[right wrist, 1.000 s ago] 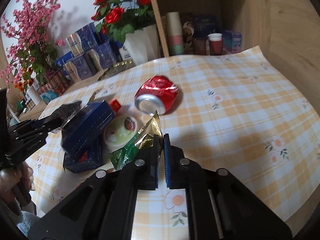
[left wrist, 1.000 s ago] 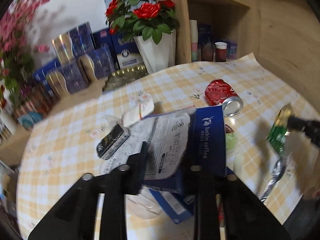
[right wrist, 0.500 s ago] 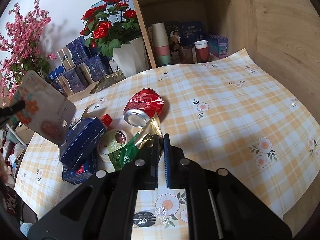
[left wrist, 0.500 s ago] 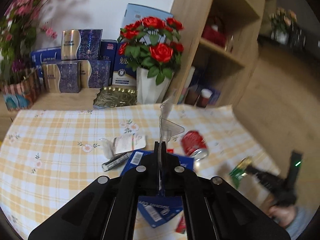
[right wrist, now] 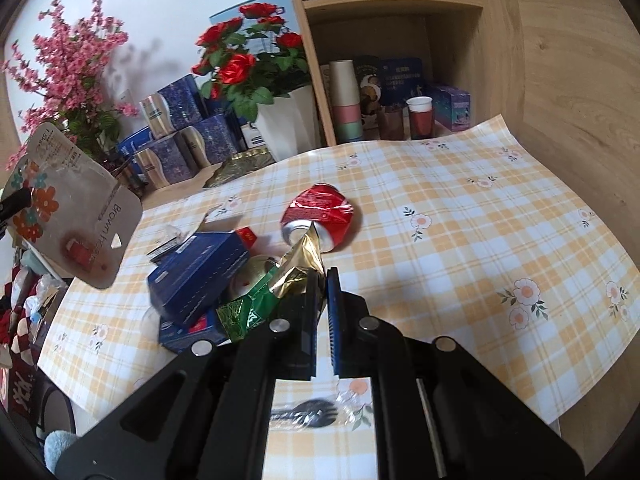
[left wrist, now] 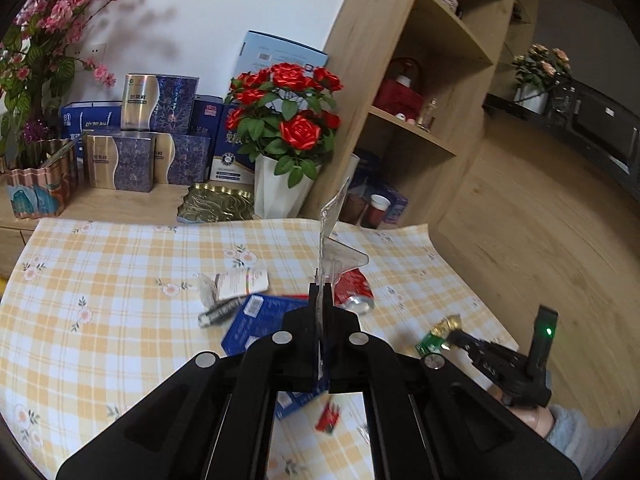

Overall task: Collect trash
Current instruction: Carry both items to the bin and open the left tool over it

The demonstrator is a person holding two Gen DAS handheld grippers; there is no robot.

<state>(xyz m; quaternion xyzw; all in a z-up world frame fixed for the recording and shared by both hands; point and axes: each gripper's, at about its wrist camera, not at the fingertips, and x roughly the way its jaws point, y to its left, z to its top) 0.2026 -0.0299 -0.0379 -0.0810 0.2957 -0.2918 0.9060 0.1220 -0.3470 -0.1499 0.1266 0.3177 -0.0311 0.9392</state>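
My left gripper [left wrist: 320, 300] is shut on a clear plastic blister pack with a card back [left wrist: 334, 236], held edge-on high above the table; the same pack [right wrist: 76, 208] shows at the left of the right wrist view. My right gripper [right wrist: 322, 280] is shut on a green and gold foil wrapper [right wrist: 276, 292], lifted over the table; it also shows in the left wrist view [left wrist: 438, 334]. On the checked tablecloth [right wrist: 460, 216] lie a crushed red can [right wrist: 320, 216], blue boxes [right wrist: 200, 268], a round lidded cup [right wrist: 252, 276], and a white tube [left wrist: 236, 282].
A wrapped black plastic fork [right wrist: 308, 418] lies near the table's front edge. A white vase of red roses [left wrist: 284, 152], blue gift boxes [left wrist: 136, 148] and a gold tray [left wrist: 218, 202] stand behind the table. A wooden shelf unit [right wrist: 400, 60] holds cups. Bags sit on the floor at left [right wrist: 24, 320].
My left gripper closed on the blister pack and lifted it high off the table. My right gripper has risen a little with the foil wrapper still in it.
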